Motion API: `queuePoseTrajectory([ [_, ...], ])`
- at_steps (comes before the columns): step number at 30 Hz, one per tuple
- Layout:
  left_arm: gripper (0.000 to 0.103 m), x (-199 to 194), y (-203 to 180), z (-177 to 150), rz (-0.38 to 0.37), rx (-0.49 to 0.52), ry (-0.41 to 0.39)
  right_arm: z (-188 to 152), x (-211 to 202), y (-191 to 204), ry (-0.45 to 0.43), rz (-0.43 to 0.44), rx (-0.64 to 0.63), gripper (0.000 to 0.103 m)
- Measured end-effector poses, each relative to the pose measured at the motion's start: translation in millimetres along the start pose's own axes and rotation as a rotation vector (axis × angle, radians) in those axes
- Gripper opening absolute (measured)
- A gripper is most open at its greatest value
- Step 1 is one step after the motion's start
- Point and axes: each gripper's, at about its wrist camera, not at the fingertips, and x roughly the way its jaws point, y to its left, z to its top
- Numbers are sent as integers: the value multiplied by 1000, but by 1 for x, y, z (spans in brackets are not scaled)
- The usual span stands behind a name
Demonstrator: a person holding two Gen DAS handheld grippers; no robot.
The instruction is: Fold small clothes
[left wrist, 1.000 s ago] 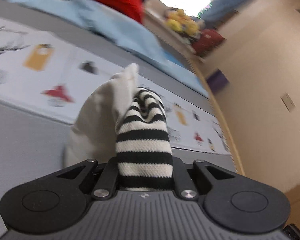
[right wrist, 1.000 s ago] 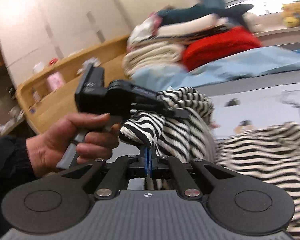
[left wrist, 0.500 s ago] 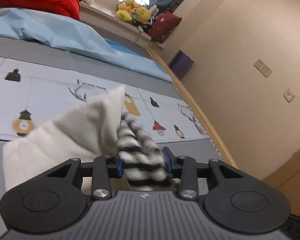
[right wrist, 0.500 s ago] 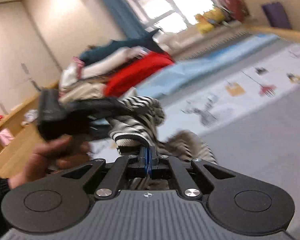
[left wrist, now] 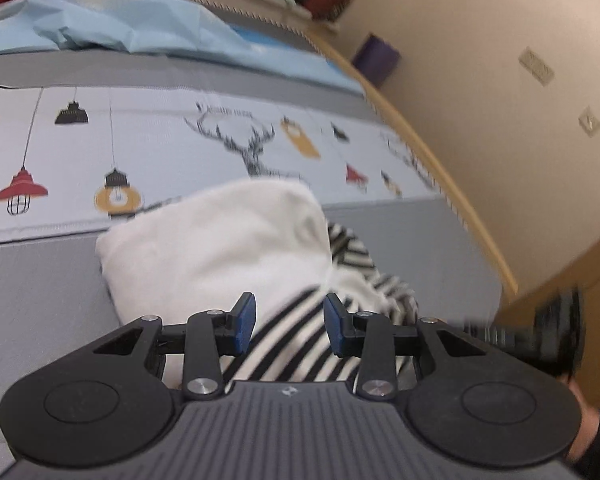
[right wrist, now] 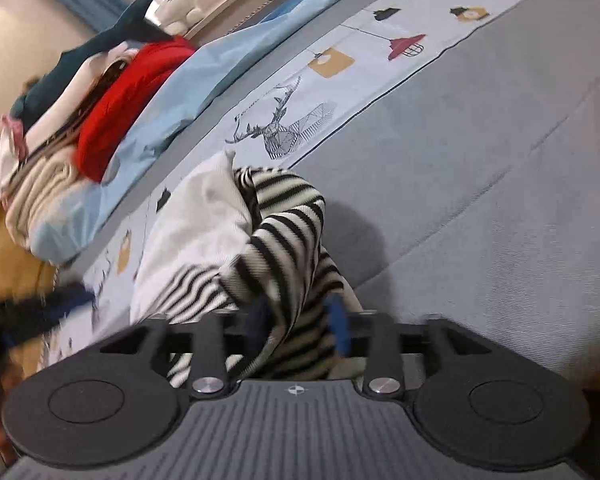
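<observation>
A small black-and-white striped garment with a white lining (left wrist: 236, 248) lies bunched on the grey bed cover (left wrist: 40, 300). My left gripper (left wrist: 290, 322) is open, its blue pads either side of the striped cloth. In the right wrist view the same garment (right wrist: 284, 240) lies in a heap, white part to the left. My right gripper (right wrist: 300, 324) is open, its blurred blue pads apart with striped cloth between them. The right gripper also shows blurred at the right edge of the left wrist view (left wrist: 548, 332).
A printed white sheet with lamps and a deer (left wrist: 180, 148) runs across the bed behind the garment. A light blue blanket (right wrist: 204, 76) and a pile of clothes with a red knit (right wrist: 116, 108) lie beyond. The wooden bed rim (left wrist: 440, 168) and a wall are to the right.
Both grippers have opened and let go of the striped garment. It has dropped from being held up in the air onto the bed, where it lies in a heap.
</observation>
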Motion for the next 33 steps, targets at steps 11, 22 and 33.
queuePoseTrajectory([
  [11,40,13,-14,-27,8,165,147,46,21,13,55,146,-26,55],
  [22,40,30,-24,-28,9,192,199,38,8,4,64,51,-134,8],
  [33,41,92,-50,-70,152,488,381,29,2,-41,210,-43,-41,15],
])
